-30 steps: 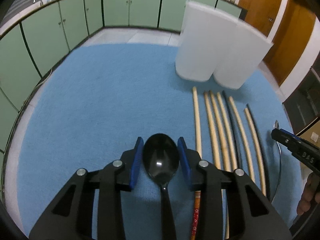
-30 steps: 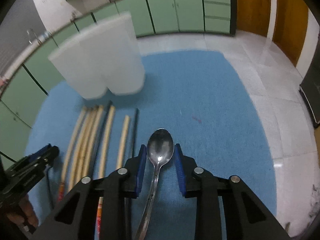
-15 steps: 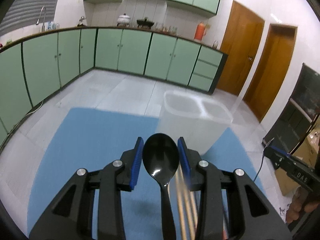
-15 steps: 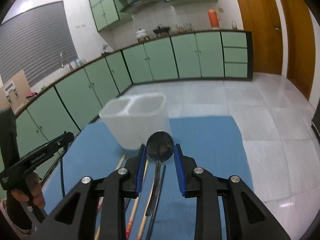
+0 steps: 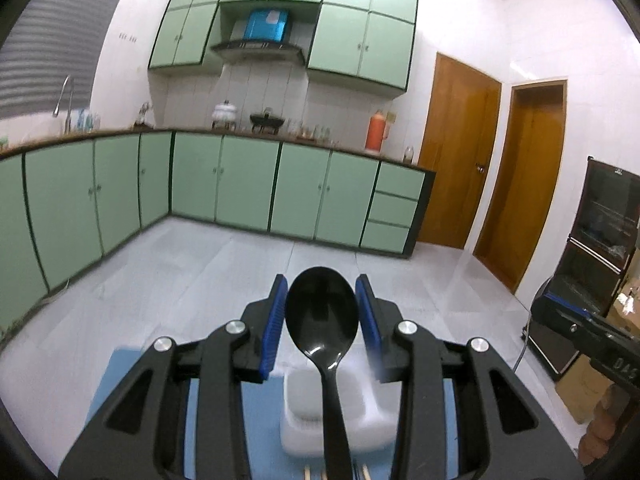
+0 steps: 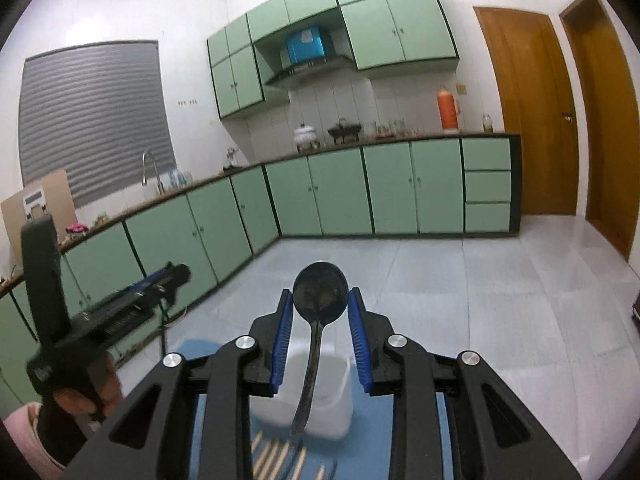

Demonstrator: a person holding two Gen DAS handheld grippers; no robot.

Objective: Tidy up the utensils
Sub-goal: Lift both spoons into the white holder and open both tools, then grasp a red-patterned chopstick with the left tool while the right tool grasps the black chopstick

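Observation:
My left gripper (image 5: 321, 316) is shut on a black plastic spoon (image 5: 322, 312), bowl forward, held level above the blue mat (image 5: 128, 364). My right gripper (image 6: 320, 316) is shut on a metal spoon (image 6: 320, 296), handle hanging down. A white two-compartment holder (image 5: 304, 420) stands below and ahead of the left gripper; it also shows under the right gripper (image 6: 332, 392). Tips of wooden chopsticks (image 6: 272, 456) lie on the mat in front of the holder. The left gripper also appears at the left of the right wrist view (image 6: 160, 280).
Green kitchen cabinets (image 5: 240, 184) run along the far walls. Grey tiled floor (image 6: 500, 300) surrounds the mat. Two wooden doors (image 5: 456, 160) stand at the right. A dark appliance (image 5: 592, 272) and cardboard boxes stand at the far right.
Both grippers have tilted up from looking down at the mat to level, each still holding its spoon. The holder and chopsticks have dropped to the bottom of both views.

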